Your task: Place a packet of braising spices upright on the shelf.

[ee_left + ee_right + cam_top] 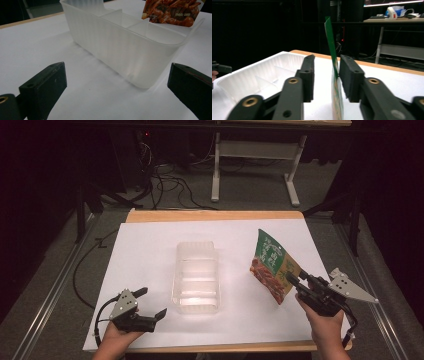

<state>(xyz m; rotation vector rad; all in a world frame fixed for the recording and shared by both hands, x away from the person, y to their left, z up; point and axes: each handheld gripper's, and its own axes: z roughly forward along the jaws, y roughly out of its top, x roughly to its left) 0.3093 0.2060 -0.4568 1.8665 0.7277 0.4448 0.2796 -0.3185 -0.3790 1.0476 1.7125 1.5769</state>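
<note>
R gripper point(294, 281): jaws part-open around upright packet point(270, 265), one jaw touching. L gripper point(152, 304): resting wide open nr clear tray point(196, 270).

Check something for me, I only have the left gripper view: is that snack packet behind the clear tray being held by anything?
Observer: The right gripper has the snack packet between its jaws, at the packet's lower corner.
Operator: Clamped?
Observer: No. In the right gripper view one jaw touches the packet and the other stands off it with a clear gap.
Operator: Anything in the tray's far compartments?
Observer: From the high view the divided plastic tray looks empty in every compartment.
</note>
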